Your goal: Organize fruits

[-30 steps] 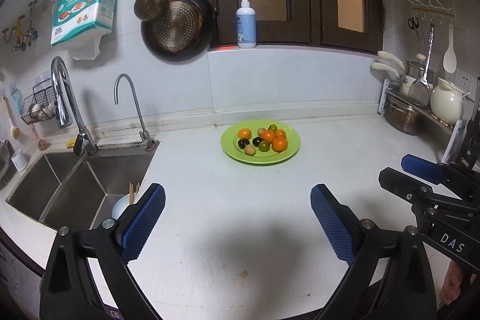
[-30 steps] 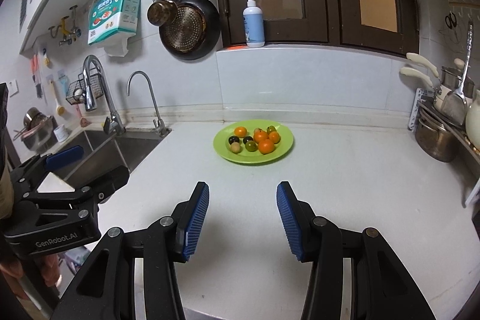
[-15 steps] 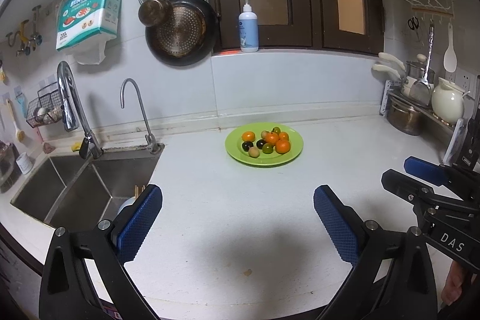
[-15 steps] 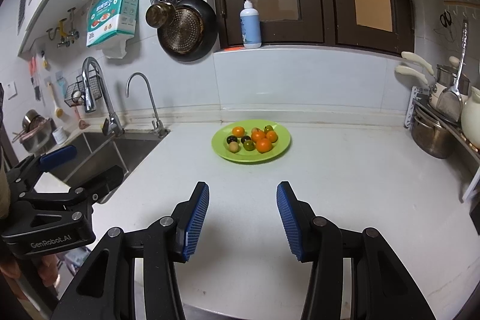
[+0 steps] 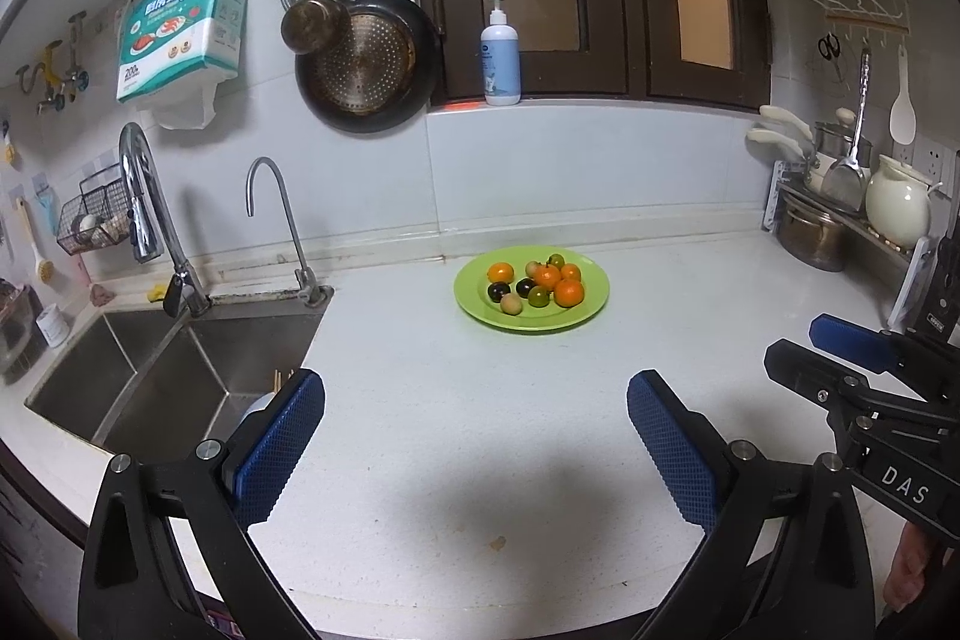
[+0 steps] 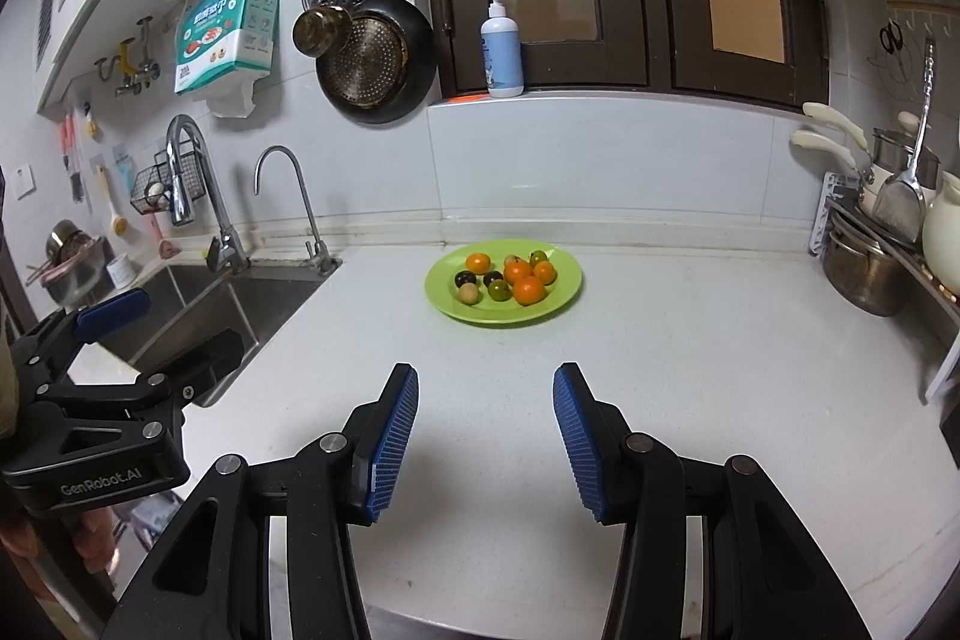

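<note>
All the fruits point(image 5: 536, 284) we see lie mixed together on the green plate point(image 5: 585, 313) on the bench point(image 5: 480, 430); both grippers' jaws gape wide, holding nothing, left gripper point(image 5: 474, 436), right gripper point(image 6: 485, 436); sorting could be pending or done.

Small fruits crowd a green plate point(image 5: 585, 319), too small to name; the sink point(image 5: 150, 376) runs off the left edge, while the left hand-held gripper point(image 5: 474, 445) hides the desk's near edge.

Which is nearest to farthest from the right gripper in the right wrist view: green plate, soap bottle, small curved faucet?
From the right gripper:
1. green plate, straight ahead on the counter.
2. small curved faucet, ahead-left at the sink corner.
3. soap bottle, up on the window ledge.
</note>
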